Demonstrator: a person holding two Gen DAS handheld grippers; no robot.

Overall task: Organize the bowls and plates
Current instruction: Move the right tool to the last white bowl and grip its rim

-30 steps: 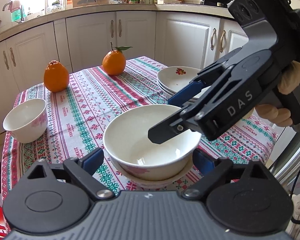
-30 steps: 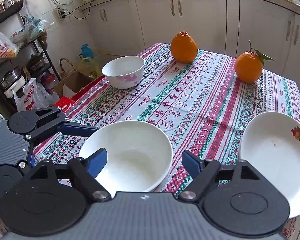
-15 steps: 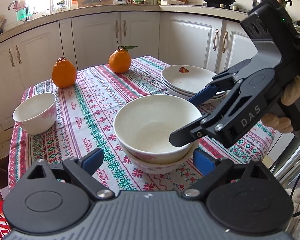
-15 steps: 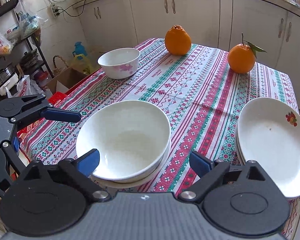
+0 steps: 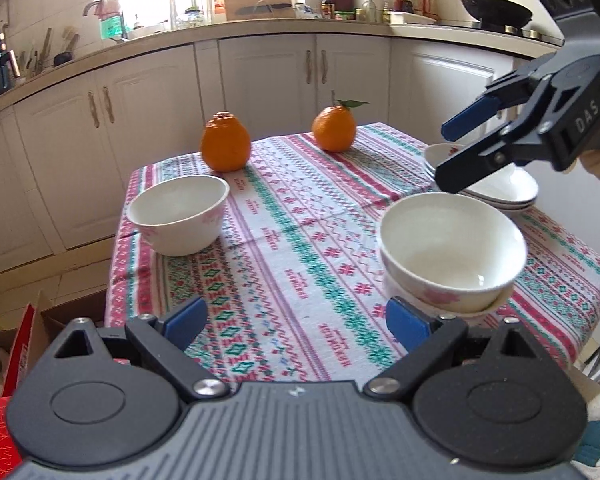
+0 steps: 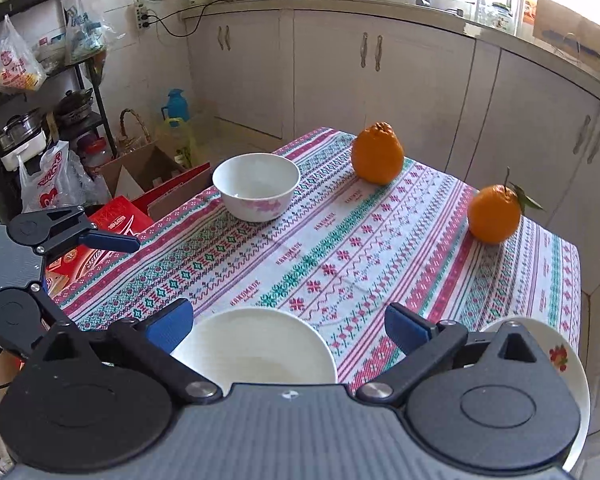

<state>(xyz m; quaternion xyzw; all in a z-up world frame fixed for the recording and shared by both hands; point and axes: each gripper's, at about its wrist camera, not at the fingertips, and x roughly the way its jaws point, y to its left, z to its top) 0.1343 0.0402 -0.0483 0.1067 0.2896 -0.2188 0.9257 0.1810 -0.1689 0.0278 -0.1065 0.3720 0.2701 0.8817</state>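
Stacking looks done for the nested white floral ceramic bowls (image 5: 452,256), so with left gripper (image 5: 296,320) and right gripper (image 6: 288,320) both spread empty, you next fetch the lone white floral bowl (image 5: 178,214) left of them.

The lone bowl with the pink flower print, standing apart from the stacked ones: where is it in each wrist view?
Left wrist view: lone bowl sits left of centre, near the tablecloth's left edge.
Right wrist view: same bowl sits upper centre-left, near the table's far-left edge.
Shared landmark: the leafless orange, the fruit nearer this bowl in both views.
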